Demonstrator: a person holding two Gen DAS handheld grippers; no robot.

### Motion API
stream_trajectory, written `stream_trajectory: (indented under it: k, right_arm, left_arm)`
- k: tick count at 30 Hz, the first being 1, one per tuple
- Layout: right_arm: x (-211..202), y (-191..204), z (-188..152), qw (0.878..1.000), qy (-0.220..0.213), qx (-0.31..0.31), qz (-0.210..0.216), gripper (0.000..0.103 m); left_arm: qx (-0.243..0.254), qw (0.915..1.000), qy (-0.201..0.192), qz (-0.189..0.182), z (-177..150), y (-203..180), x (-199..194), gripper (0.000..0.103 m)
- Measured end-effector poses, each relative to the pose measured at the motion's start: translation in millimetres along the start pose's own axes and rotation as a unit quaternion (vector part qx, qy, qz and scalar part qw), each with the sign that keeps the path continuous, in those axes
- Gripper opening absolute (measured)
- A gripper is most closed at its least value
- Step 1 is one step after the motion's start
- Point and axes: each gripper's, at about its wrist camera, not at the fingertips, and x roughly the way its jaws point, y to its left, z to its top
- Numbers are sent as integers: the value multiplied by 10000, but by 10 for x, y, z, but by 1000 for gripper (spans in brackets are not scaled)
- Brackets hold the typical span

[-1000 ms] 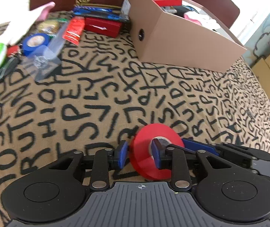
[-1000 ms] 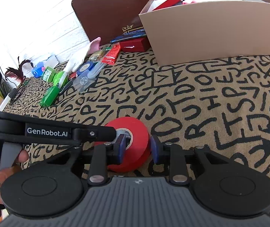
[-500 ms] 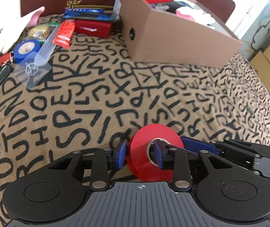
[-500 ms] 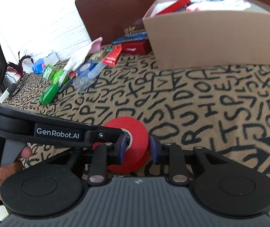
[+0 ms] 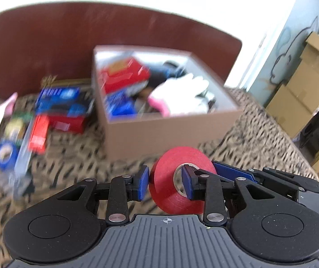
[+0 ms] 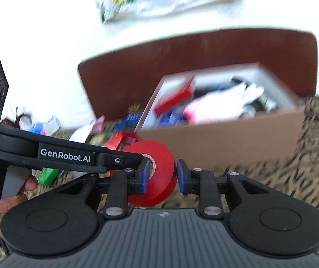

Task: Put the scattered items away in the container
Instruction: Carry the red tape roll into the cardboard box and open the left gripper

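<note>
A red tape roll (image 5: 168, 178) is held in the air between both grippers. My left gripper (image 5: 165, 184) is shut on the roll's wall, one finger outside and one in its core. My right gripper (image 6: 161, 176) is shut on the same roll (image 6: 159, 174) from the other side, one finger in the core. The open cardboard box (image 5: 170, 131) lies just ahead and below, holding red and blue packs and a white glove (image 5: 181, 93). It also shows in the right wrist view (image 6: 226, 138).
Scattered items lie left of the box on the letter-print cloth: a blue tape roll (image 5: 5, 154), red packets (image 5: 39, 134), a blue pack (image 5: 58, 99), a green item (image 6: 47, 175). A brown headboard (image 5: 47, 44) stands behind. Stacked cartons (image 5: 298, 98) stand at right.
Both grippers have lifted the red tape roll off the cloth and carried it toward the box; the views now look down into the open box and are motion-blurred.
</note>
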Motion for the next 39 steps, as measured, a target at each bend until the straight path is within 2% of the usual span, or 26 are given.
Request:
stream_trajectory:
  k: [6,16,21,23,25,26,27,28,32,33,34,35,36,37,38,39]
  right_arm:
    - [114,-388,410,9990,-378,45,-213,29]
    - [494,-1121,1027,9979,-480,247,-352,27]
    - [789,-1422,1207,9983,-448,198,-326,27]
    - [900,-1554,1285,9981,-479,295,-235,18]
    - [1021,-1666,1377,9982,-464,365,-141,16]
    - [1094,-1680,1414,9985,-404,239,-266,16]
    - [1164,-1685,1436,9984,-341,93,-442,16]
    - [1240,-1697,1447,9981,-252,-2,-558,15]
    - [1417,-1787,1422,9977,-118,9,-660,15]
    - [1443,-1802,1410,9976,-116,18,-679,15]
    - [1459,-1814,1397,9976,-135,28,-681,16]
    - [1469,-1815,1381,9973,-160,18,-720,25]
    - [1473,-1808,1367,9968,-184,-36,-781,32]
    - [1473,-1798,1352,9958,-207,-108,-880,53]
    - [1468,-1786,1335,9951,-228,-181,-940,71]
    - [1456,-1772,1315,9947,-261,-237,-967,75]
  left_arm:
    - [127,9995,-176,-209,569,-251,313,46]
    - [-62,9984,-138,-549,1317,-425,1136,49]
    - [-261,9975,-5,-663,1569,-371,1613,48]
    - [-323,9974,79,-640,1652,-347,1803,48]
    - [-387,9972,175,-614,1714,-321,1993,48]
    - [-450,9965,236,-659,1741,-308,2085,48]
    - [-530,9958,311,-682,1767,-298,2176,43]
    - [-615,9953,372,-648,1787,-287,2265,45]
    - [-779,9946,427,-537,1878,-221,2517,45]
    - [-769,9950,374,-522,1903,-214,2529,47]
    - [-745,9954,316,-521,1927,-209,2523,57]
    - [-730,9956,265,-525,1944,-203,2505,67]
    - [-730,9961,184,-465,1950,-199,2472,83]
    - [-719,9967,28,-370,1959,-197,2426,93]
    - [-693,9970,-148,-305,1958,-193,2378,95]
    - [-672,9970,-271,-261,1947,-184,2333,96]
